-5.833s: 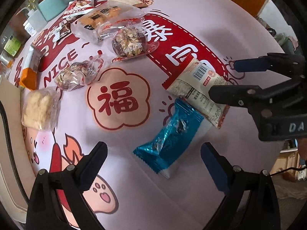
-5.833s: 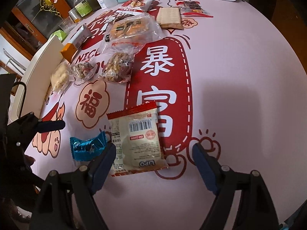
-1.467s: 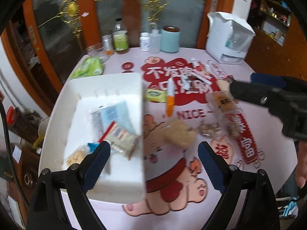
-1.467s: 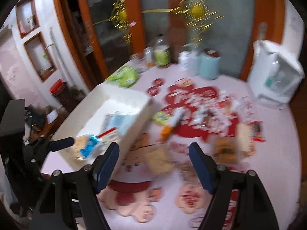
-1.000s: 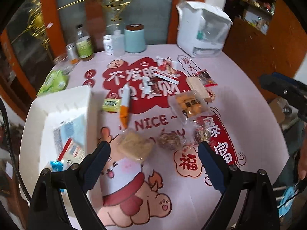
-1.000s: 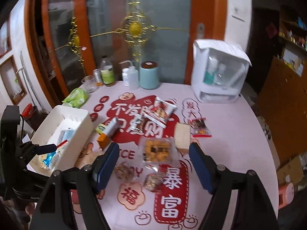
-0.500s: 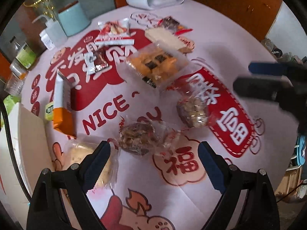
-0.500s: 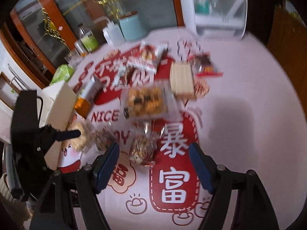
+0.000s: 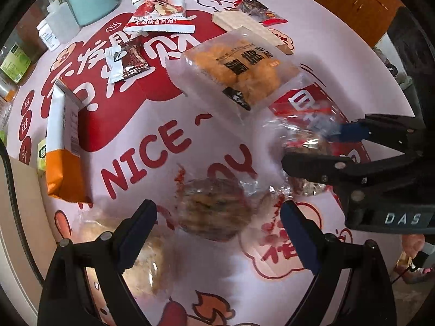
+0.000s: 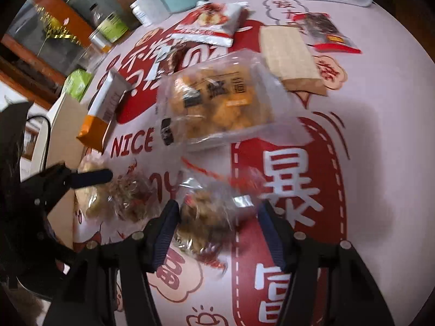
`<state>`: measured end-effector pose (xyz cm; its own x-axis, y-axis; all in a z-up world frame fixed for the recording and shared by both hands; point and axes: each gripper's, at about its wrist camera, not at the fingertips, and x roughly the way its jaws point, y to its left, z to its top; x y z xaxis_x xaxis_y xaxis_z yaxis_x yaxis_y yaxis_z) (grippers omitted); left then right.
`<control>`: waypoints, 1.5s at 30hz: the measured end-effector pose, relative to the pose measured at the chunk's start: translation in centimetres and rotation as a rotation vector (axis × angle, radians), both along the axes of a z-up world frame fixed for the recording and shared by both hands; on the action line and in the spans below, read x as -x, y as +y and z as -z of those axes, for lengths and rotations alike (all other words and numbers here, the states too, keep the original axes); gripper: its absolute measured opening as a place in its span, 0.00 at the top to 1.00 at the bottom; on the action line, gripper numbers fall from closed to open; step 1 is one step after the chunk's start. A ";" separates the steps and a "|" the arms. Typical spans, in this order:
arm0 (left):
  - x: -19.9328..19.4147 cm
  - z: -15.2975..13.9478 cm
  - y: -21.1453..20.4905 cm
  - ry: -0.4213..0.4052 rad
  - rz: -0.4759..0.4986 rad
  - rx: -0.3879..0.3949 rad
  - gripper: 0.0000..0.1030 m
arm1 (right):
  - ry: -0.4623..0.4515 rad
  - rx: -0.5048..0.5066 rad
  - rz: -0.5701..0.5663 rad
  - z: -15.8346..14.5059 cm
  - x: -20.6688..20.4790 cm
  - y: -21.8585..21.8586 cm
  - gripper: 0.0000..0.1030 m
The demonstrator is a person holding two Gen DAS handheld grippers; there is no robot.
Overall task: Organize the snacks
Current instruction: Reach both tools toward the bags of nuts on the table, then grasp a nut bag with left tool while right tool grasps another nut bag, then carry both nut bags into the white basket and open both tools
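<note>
Left gripper (image 9: 217,233): jaws wide apart, nothing gripped; dark nut cluster packet (image 9: 214,212) lies on pink tablecloth (image 9: 339,62) between fingertips.
Right gripper (image 10: 220,233): jaws closing, second nut packet (image 10: 209,214) between pads, firm contact unclear through blur.
Orange biscuit bag (image 9: 239,68) just beyond both.

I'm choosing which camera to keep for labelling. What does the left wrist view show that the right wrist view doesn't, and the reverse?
Only the left wrist view shows the left gripper wide open over the dark nut cake in clear wrap, and the small brown-and-silver sachet sharply.

Only the right wrist view shows the right gripper closing around the brown crumbly cake in clear wrap, and the green-labelled bottle.

Both show the clear bag of orange fried pieces, the orange-and-white carton and the red-and-white snack pouch.
</note>
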<state>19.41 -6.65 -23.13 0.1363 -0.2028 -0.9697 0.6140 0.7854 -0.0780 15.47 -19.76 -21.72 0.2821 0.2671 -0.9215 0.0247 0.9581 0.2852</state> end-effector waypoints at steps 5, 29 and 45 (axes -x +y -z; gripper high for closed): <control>-0.9 1.0 0.4 0.038 -0.017 0.003 0.15 | -0.005 -0.024 -0.028 0.0 -0.1 0.0 0.64; 4.8 -4.3 0.8 -0.011 -0.188 0.074 0.53 | -0.075 0.013 -0.031 -4.8 4.4 -0.3 0.65; 8.7 -15.6 14.7 -0.278 -0.472 0.103 0.53 | -0.254 -0.009 -0.257 -14.0 7.6 11.2 0.65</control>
